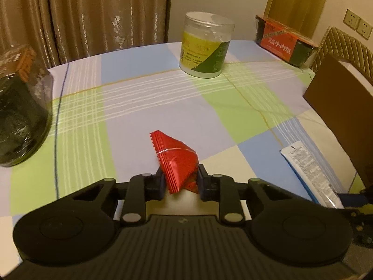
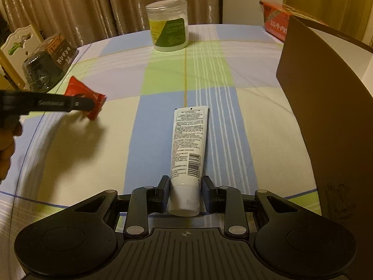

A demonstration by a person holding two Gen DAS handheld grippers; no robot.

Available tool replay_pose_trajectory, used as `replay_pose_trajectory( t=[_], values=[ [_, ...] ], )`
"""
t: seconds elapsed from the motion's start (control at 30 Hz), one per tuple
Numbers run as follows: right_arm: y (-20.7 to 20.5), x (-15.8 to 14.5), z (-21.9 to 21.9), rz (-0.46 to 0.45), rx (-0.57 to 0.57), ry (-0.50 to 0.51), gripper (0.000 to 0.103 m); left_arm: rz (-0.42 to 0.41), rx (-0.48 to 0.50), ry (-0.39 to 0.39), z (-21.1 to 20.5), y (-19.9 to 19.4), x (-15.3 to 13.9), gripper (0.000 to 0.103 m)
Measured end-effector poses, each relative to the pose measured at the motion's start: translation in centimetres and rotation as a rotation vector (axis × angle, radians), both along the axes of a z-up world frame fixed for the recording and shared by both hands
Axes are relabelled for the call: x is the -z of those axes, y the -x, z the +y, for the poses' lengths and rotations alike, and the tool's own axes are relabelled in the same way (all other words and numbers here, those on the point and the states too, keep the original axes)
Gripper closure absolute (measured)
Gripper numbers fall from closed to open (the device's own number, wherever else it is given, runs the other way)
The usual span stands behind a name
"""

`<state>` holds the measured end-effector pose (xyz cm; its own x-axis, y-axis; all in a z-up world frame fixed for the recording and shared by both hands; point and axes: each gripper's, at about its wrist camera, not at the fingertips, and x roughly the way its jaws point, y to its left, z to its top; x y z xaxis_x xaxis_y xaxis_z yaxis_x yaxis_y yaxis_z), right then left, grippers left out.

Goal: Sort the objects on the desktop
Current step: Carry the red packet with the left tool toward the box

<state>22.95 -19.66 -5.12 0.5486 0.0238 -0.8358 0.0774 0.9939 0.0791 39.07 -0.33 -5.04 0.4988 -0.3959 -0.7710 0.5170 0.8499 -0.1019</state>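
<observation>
Red packet (image 1: 178, 163): glossy foil-like film, creased, serrated end seal, catches light along folds. White tube (image 2: 187, 149): smooth plastic, slight sheen, printed text and barcode; cap smooth, matt white. Left gripper (image 1: 179, 182) and right gripper (image 2: 185, 193): matt black plastic, ribbed body panel, dull silver-looking round pins at the joints. Tablecloth (image 1: 139, 107): woven cloth, matt, checked pastel print. Clear jar (image 1: 205, 46): transparent glossy plastic with a paper-like green and yellow label. Dark container (image 1: 21, 107): glossy transparent plastic, reflective. Brown box (image 2: 321, 116): matt, card-like surface. Curtains (image 1: 93, 11): satin-sheen cloth.
</observation>
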Motion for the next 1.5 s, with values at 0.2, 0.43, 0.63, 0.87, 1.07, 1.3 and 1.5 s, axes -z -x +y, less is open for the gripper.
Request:
replay_pose_trajectory(
  t=[0.2,0.43,0.63,0.87,1.07,1.3,1.5],
  values=[
    [1.0,-0.6,0.6,-0.004,-0.024,0.002,0.075,0.008,-0.031,0.027,2.3,3.5,-1.3,0.082],
    [3.1,-1.5,1.1,-0.004,-0.049,0.004,0.075,0.038,-0.061,0.053,4.1,8.8,-2.1,0.082],
    [5.8,-3.2,0.5,-0.036,-0.059,0.004,0.075,0.067,-0.058,0.068,3.8,13.3,-2.7,0.082],
    [9.3,-5.5,-0.9,-0.069,-0.109,-0.017,0.075,0.069,-0.060,0.065,2.3,18.3,-3.9,0.082],
    [13.1,-6.9,-3.1,-0.073,-0.216,-0.047,0.075,0.030,-0.102,0.055,-0.2,22.8,-5.7,0.082],
    [18.3,-7.9,-7.1,-0.079,-0.331,-0.067,0.075,0.005,-0.183,0.056,-4.5,29.4,-7.3,0.082],
    [21.7,-8.9,-10.3,-0.089,-0.370,-0.071,0.075,0.010,-0.216,0.075,-8.0,33.8,-8.5,0.082]
  ],
)
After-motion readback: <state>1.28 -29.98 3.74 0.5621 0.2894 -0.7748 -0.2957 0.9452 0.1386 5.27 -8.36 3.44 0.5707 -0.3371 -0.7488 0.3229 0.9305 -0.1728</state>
